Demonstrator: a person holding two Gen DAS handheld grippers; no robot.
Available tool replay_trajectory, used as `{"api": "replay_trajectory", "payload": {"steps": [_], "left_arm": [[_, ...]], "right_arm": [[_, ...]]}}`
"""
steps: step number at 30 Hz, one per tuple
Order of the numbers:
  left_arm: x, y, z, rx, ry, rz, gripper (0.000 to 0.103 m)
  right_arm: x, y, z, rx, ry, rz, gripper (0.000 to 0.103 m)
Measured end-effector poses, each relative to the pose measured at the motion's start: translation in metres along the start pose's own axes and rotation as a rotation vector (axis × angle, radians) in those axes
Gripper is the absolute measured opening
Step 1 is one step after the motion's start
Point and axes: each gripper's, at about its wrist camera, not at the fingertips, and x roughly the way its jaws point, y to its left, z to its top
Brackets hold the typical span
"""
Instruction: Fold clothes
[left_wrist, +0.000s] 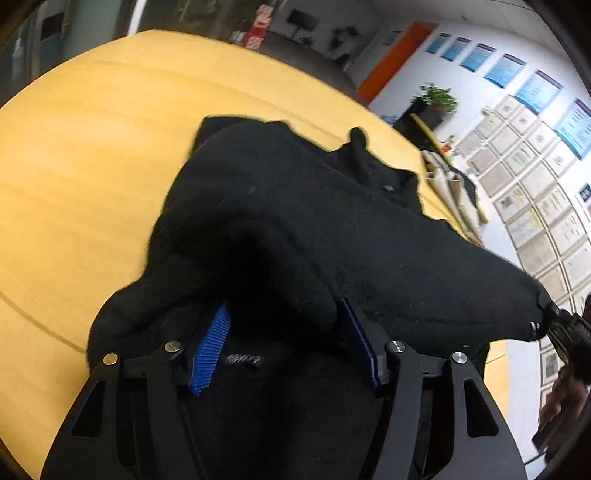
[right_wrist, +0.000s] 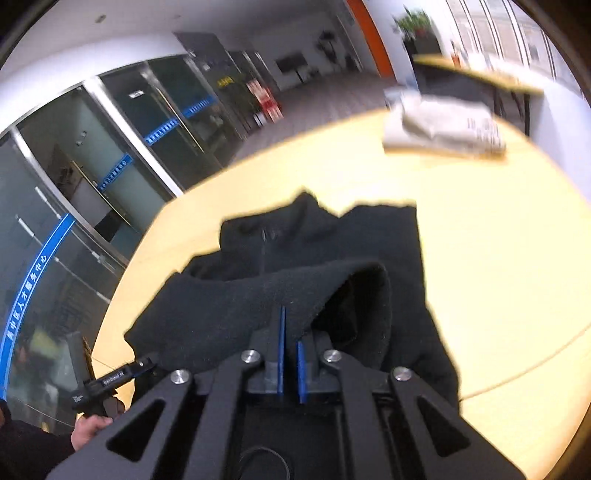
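Observation:
A black fleece garment (left_wrist: 295, 229) lies bunched on the yellow wooden table (left_wrist: 81, 177). My left gripper (left_wrist: 284, 314) has its blue pads wide apart, with a fold of the fleece draped between and over them. My right gripper (right_wrist: 290, 332) is shut on an edge of the same garment (right_wrist: 240, 306) and lifts it off the table (right_wrist: 498, 277). In the left wrist view the right gripper (left_wrist: 554, 317) pinches the stretched corner at far right. In the right wrist view the left gripper (right_wrist: 122, 380) and the hand holding it show at lower left.
A folded pale garment (right_wrist: 439, 129) lies at the table's far edge, also visible in the left wrist view (left_wrist: 454, 192). Glass doors (right_wrist: 110, 166) stand beyond the table. A wall of framed papers (left_wrist: 535, 192) and a potted plant (left_wrist: 437, 98) are at right.

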Motion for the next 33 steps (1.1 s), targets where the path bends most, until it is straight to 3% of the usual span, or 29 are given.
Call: {"api": "replay_trajectory", "payload": {"steps": [3, 6, 10, 15, 17, 20, 23, 25, 27, 28, 33], "left_arm": [[0.011, -0.004, 0.005, 0.041, -0.001, 0.033, 0.061], [0.018, 0.012, 0.01, 0.014, 0.01, 0.033, 0.059], [0.011, 0.023, 0.012, 0.04, 0.015, 0.011, 0.046], [-0.02, 0.03, 0.01, 0.118, 0.024, 0.017, 0.045], [-0.036, 0.026, 0.009, 0.168, 0.051, -0.026, 0.044], [-0.061, 0.011, 0.014, 0.247, 0.049, -0.126, 0.047], [-0.075, 0.0, 0.026, 0.297, -0.035, -0.107, 0.064], [-0.067, 0.001, 0.034, 0.297, -0.061, -0.078, 0.066], [-0.04, 0.007, 0.041, 0.284, -0.015, -0.058, 0.066], [-0.027, 0.01, 0.042, 0.274, 0.015, -0.052, 0.066], [-0.005, 0.017, 0.033, 0.27, 0.081, -0.078, 0.066]], "right_arm": [[0.022, -0.027, -0.014, 0.045, 0.094, -0.067, 0.005], [0.049, -0.059, -0.036, 0.109, 0.173, -0.116, 0.005], [0.058, -0.08, -0.047, 0.144, 0.169, -0.145, 0.005], [0.064, -0.076, -0.044, 0.099, 0.171, -0.155, 0.005], [0.062, -0.072, -0.043, 0.088, 0.169, -0.141, 0.005], [0.049, -0.068, -0.041, 0.079, 0.151, -0.084, 0.013], [0.047, -0.064, -0.038, 0.078, 0.137, -0.024, 0.036], [0.058, -0.064, -0.038, 0.085, 0.176, -0.015, 0.031], [0.073, -0.064, -0.038, 0.082, 0.222, -0.047, 0.006], [0.074, -0.062, -0.036, 0.073, 0.216, -0.059, 0.005], [0.027, -0.024, 0.003, -0.035, -0.011, -0.045, 0.004]]}}
